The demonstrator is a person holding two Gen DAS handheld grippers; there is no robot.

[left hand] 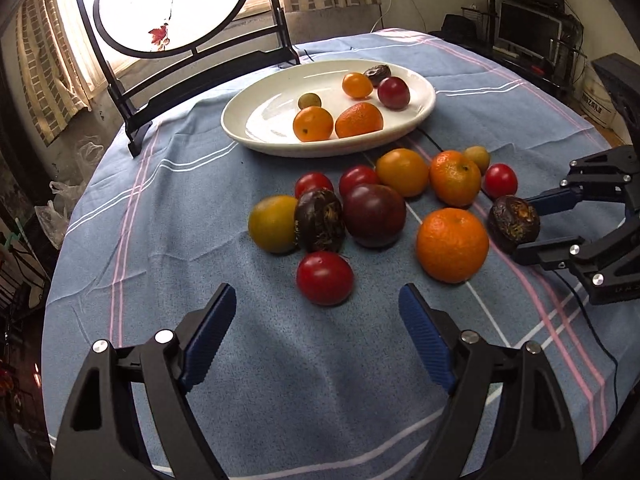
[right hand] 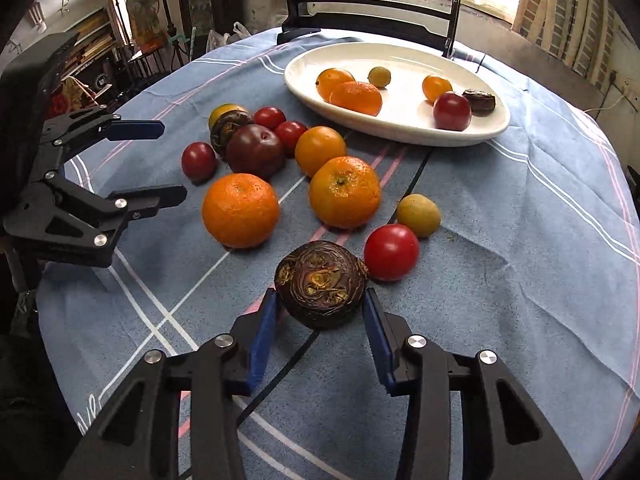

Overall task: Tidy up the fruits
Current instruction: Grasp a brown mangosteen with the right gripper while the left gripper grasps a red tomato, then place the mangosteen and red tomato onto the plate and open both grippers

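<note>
**Right gripper closes on a dark wrinkled fruit**

The right gripper (right hand: 320,300) has its blue fingers (right hand: 264,332) narrow, pressed on both sides of a dark wrinkled fruit (right hand: 320,284) that rests on the blue striped cloth of the table (right hand: 520,280). A red tomato (right hand: 391,252) lies just beside this fruit, at about 2 o'clock from it. The left gripper (left hand: 318,316) has its fingers wide with nothing between them; a second red tomato (left hand: 325,278) lies just ahead of it at 12 o'clock. More oranges, tomatoes and plums lie loose in a group nearby. The white oval plate (left hand: 248,120), farther back, holds six small fruits. No readable label is seen; the writing on a bucket in the background is too blurred.
</note>
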